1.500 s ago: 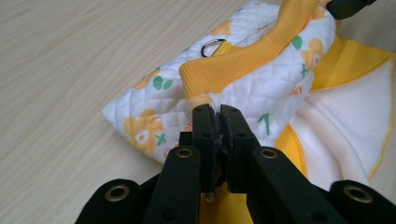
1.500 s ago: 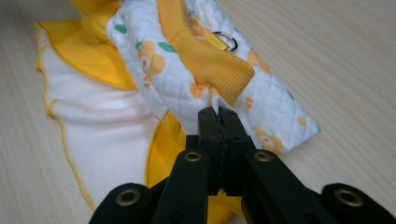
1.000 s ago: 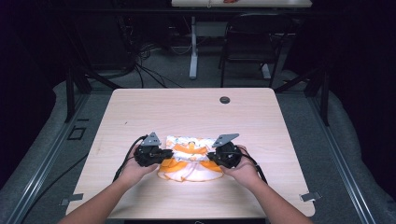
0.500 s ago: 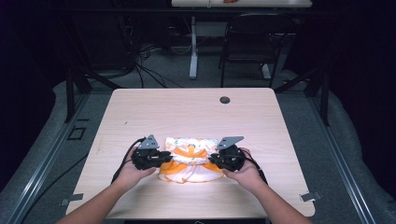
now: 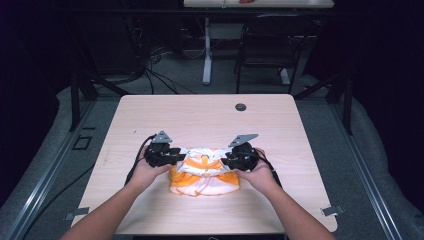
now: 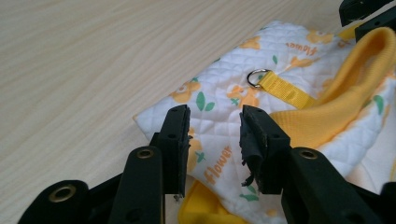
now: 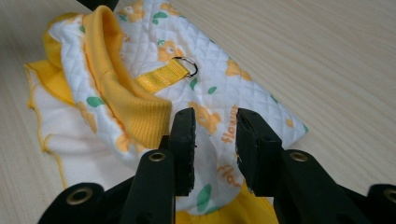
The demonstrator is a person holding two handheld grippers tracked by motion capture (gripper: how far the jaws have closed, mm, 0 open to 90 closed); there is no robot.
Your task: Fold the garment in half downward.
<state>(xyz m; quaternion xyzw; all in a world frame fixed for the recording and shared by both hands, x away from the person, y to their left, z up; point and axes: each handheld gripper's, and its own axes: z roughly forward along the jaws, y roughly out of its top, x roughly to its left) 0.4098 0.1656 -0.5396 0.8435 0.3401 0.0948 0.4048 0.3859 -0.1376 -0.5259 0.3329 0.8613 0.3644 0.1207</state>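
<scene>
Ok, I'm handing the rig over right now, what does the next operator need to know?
Left gripper: jaws have just been opening, gap over the garment's white quilted panel, pads off it.
Right gripper: same, just opened, nothing pinched.
Small yellow and white pet garment lies folded at the table's near middle, metal ring facing up.
Done: fold laid down and released.
Left: probably withdraw both grippers, check the fold holds.

Dim lab: lone table [image 5: 150, 120], floor cables [image 5: 150, 62], metal rails [image 5: 40, 175].

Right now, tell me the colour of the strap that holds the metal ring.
Yellow. The strap shows best in the right gripper view.
</scene>
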